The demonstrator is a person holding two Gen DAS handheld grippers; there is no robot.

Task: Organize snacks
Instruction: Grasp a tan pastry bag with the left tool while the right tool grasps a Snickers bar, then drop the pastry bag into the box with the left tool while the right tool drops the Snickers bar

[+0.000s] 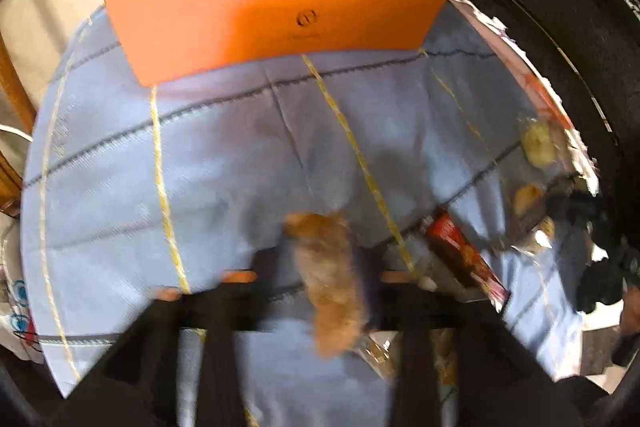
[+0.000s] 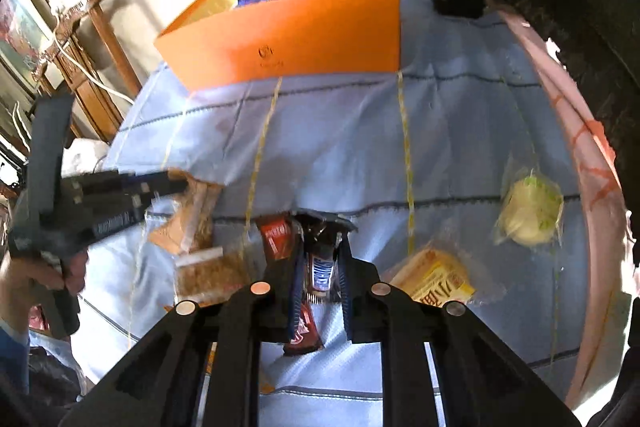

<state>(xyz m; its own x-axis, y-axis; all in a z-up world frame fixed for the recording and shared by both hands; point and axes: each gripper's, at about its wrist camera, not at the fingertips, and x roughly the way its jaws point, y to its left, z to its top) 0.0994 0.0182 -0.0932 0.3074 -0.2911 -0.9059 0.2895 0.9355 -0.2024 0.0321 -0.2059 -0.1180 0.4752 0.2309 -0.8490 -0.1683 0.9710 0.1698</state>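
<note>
The right gripper (image 2: 320, 259), at the lower centre of the right wrist view, has its jaws narrow and pressed on a dark wrapped snack bar (image 2: 318, 267) with a red and blue label. The left gripper (image 1: 320, 267) stands wide at the bottom of the left wrist view; a blurred brown crumbly snack in clear wrap (image 1: 330, 279) lies between its fingers, and I cannot tell if they touch it. The tall orange cardboard box (image 2: 296, 43), open on top, stands at the upper centre on the light blue checked tablecloth (image 2: 340, 147). At the right of the right wrist view lie a round pale green wrapped cake (image 2: 530, 211) and a yellow snack packet (image 2: 436, 279), near each other.
</note>
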